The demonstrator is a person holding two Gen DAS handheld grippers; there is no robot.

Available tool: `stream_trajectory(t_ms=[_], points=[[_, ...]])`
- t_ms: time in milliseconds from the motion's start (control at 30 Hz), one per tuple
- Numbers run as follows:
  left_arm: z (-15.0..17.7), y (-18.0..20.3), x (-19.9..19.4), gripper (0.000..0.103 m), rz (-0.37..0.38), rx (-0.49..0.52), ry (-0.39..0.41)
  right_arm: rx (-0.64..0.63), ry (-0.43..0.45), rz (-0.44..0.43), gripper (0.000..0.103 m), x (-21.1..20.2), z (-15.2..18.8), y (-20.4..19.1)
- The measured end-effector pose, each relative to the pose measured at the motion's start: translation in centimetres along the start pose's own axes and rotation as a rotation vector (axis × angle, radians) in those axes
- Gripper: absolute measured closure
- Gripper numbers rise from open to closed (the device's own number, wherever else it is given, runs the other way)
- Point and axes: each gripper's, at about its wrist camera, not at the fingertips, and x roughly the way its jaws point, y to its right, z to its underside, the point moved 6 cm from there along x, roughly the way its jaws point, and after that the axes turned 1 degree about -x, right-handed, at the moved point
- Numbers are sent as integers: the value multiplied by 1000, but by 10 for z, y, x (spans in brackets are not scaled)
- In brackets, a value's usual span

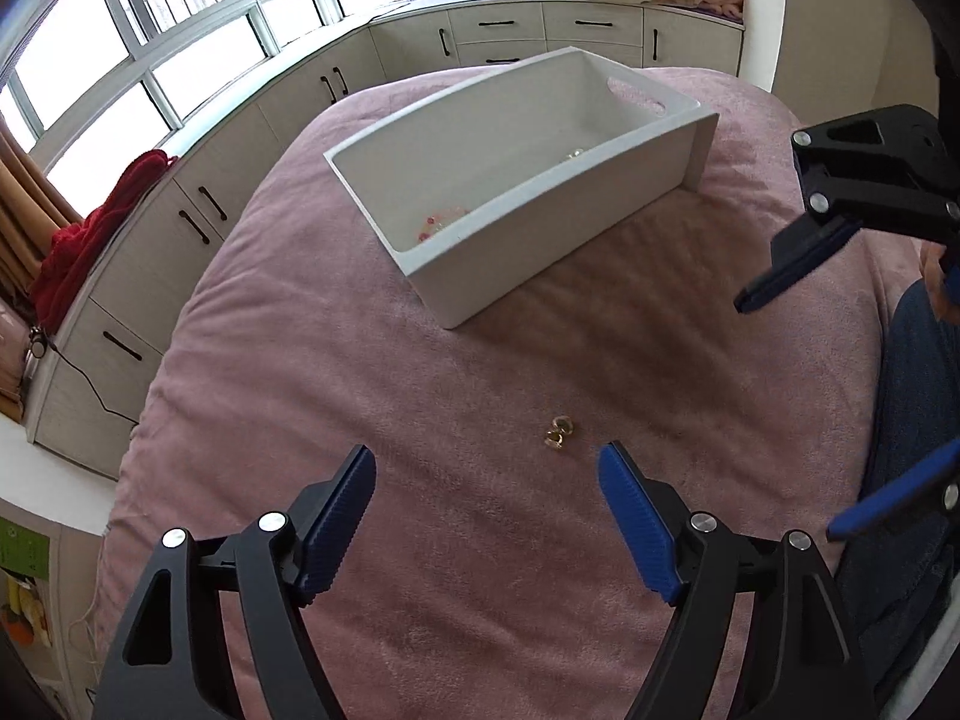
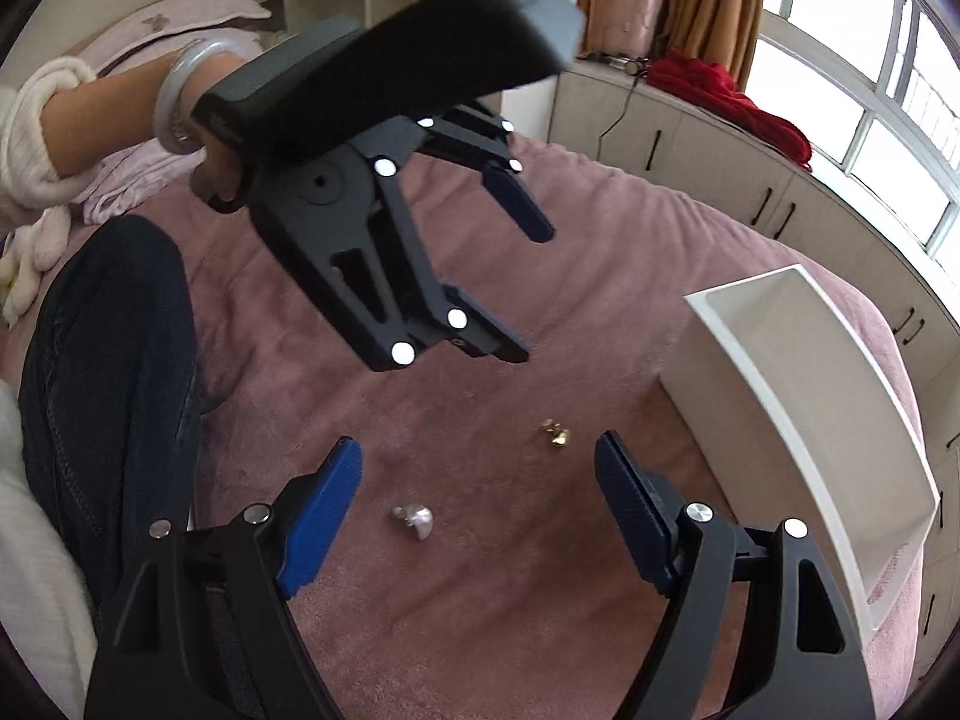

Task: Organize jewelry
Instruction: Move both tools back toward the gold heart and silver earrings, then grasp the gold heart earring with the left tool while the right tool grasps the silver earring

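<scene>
A small pair of gold earrings [image 1: 558, 431] lies on the pink blanket [image 1: 420, 396], just ahead of my left gripper [image 1: 486, 462], which is open with nothing between its fingers. In the right wrist view the gold earrings [image 2: 555, 432] lie a little ahead and right of centre, and a silver piece [image 2: 414, 519] rests between the open fingers of my right gripper [image 2: 479, 450], untouched. The white box [image 1: 624, 138] stands farther back on the bed, with a pink item [image 1: 441, 222] and a clear item [image 1: 573, 155] inside. Each gripper shows in the other's view: right gripper [image 1: 789, 417], left gripper [image 2: 528, 294].
A person's leg in dark jeans [image 2: 114, 372] lies along the bed beside the jewelry. A forearm with a grey bangle [image 2: 180, 96] holds the left gripper. Low cabinets [image 1: 198, 222] under windows ring the bed, with a red cloth [image 1: 90, 246] on top.
</scene>
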Motion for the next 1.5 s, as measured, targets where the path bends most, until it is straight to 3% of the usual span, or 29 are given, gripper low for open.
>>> stream_trajectory(t_ms=[433, 767, 933, 1133, 1267, 1400, 1500], points=[[11, 28, 75, 24, 99, 33, -93, -99, -150, -100, 31, 68, 39, -41], [9, 27, 105, 29, 116, 1, -120, -108, -182, -106, 34, 97, 53, -50], [8, 27, 112, 29, 116, -4, -130, -97, -205, -110, 44, 110, 59, -46], [11, 24, 117, 47, 128, -21, -130, -78, -225, -111, 54, 117, 69, -47], [14, 24, 117, 62, 138, -22, -129, -64, -234, -116, 69, 118, 72, -47], [18, 20, 117, 79, 143, -37, -127, -57, -238, -125, 76, 113, 72, -37], [20, 21, 116, 85, 135, -32, -117, -56, -240, -130, 79, 112, 72, -37]])
